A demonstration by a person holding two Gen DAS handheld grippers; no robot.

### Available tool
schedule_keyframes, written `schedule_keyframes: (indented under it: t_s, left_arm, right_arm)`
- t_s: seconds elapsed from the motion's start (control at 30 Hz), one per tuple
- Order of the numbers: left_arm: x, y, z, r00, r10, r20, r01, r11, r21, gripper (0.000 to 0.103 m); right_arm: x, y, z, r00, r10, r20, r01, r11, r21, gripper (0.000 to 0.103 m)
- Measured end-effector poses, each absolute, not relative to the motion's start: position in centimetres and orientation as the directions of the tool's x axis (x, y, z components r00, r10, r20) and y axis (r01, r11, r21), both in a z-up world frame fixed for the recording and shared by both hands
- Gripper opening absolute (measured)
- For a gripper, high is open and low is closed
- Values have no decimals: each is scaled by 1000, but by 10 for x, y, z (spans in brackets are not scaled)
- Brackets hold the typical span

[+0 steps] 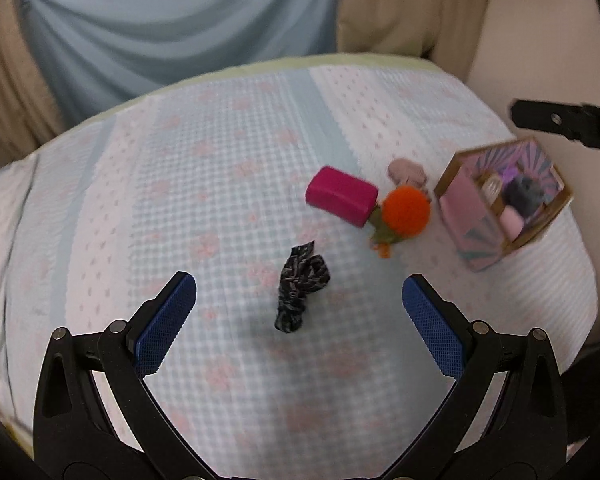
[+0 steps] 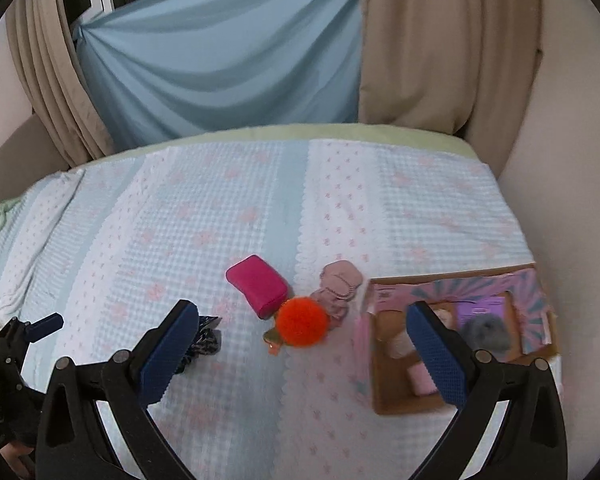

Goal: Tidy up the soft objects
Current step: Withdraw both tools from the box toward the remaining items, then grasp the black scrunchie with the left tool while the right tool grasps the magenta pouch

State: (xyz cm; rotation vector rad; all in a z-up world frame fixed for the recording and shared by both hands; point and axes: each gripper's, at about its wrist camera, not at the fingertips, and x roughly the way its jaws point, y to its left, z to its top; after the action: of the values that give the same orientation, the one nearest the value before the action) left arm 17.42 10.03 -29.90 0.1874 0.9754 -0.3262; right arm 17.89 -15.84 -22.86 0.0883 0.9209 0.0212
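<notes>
Hovering wide open and empty, the left tool (image 1: pixel 299 294) frames a dark patterned cloth (image 1: pixel 301 292) on the bed (image 1: pixel 220 160). The right tool (image 2: pixel 302 320), also spread and empty, hangs near the orange pompom (image 2: pixel 301 322), magenta block (image 2: pixel 257 285) and cardboard box (image 2: pixel 384 400).

Left tool pad (image 2: pixel 168 354) hides part of dark cloth (image 2: pixel 206 340).
</notes>
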Motion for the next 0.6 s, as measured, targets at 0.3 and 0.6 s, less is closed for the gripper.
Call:
schedule_keyframes:
  t_s: [0.3, 0.6]
  left_arm:
    - [222, 99, -398, 467, -256, -847, 423, 905, -40, 103]
    - [245, 85, -467, 429, -257, -866, 445, 894, -45, 102]
  right_arm:
    - [241, -117, -330, 563, 97, -821, -87, 995, 58, 103]
    - [308, -97, -419, 445, 153, -883, -249, 967, 42, 103]
